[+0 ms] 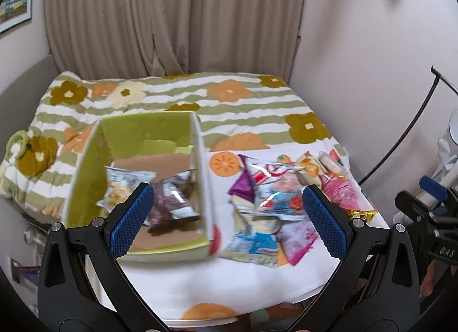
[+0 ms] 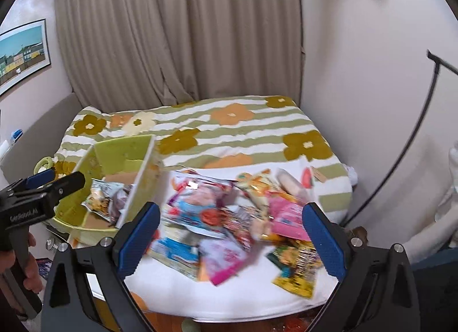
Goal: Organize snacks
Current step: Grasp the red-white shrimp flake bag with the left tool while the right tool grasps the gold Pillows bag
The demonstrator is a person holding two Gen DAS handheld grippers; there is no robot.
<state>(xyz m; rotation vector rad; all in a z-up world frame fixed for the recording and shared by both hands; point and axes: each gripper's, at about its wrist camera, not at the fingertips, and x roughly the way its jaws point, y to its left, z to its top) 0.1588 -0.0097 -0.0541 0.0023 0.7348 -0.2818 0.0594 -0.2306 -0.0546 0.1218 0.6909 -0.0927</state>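
both my hand-held grippers, left [image 1: 227, 217] and right [image 2: 231, 234], spread empty; overlapping packets [image 2: 229, 223] risk a double grab beside the box [image 1: 197, 177].

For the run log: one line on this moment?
left gripper open | right gripper open | green box partly filled | snack pile outside

A box [image 1: 197, 166] is sitting on the tabletop [image 1: 229, 283] holding two packets [image 1: 148, 197]; the snack pile [image 1: 280, 206] is lying right of it, a bed [image 1: 229, 102] behind both.
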